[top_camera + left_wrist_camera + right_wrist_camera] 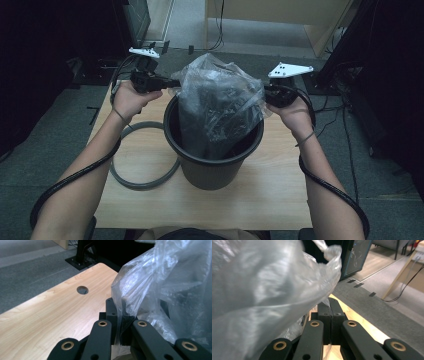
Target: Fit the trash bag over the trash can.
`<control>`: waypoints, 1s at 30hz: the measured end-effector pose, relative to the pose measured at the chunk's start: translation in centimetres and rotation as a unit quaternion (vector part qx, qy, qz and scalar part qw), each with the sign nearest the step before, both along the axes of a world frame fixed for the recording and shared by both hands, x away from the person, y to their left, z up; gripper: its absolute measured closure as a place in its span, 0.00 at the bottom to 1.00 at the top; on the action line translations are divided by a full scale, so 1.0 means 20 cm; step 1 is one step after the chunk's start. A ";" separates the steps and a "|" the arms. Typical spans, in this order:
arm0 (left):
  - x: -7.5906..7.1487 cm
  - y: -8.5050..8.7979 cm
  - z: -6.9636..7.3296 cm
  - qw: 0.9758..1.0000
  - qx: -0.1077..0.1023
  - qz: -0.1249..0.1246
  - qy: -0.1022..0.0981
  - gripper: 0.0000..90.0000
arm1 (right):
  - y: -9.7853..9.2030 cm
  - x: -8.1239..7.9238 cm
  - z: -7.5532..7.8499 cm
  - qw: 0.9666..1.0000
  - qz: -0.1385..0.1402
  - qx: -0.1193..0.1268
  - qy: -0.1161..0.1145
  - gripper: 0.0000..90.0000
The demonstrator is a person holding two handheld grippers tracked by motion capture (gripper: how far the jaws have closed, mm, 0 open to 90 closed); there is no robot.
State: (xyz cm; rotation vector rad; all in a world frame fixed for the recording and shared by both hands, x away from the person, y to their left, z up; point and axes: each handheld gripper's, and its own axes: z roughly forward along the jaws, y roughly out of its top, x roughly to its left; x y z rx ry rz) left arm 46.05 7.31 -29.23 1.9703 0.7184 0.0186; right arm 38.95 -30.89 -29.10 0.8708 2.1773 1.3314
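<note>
A clear plastic bag (220, 100) hangs with its lower part inside a black bin (215, 172) at the middle of the wooden table (280, 190). My left gripper (174, 84) is shut on the bag's left edge, just above the bin's rim. My right gripper (266, 95) is shut on its right edge at about the same height. The left gripper view has the film (170, 285) pinched between the shut jaws of the left gripper (120, 311). In the right gripper view the bag (262, 290) billows to the left of the right gripper (331, 308), a strip of it caught between the jaws.
A grey ring (142, 182) lies flat on the table, left of the bin and partly behind it. The tabletop has a round cable hole (82, 290). Grey carpet surrounds the table, with dark equipment at both sides and light wooden furniture (280, 15) behind.
</note>
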 end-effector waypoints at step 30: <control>0.00 0.16 0.06 0.998 -0.055 -0.025 0.002 0.61 | -0.29 -0.02 0.04 0.997 -0.022 0.080 0.003 0.55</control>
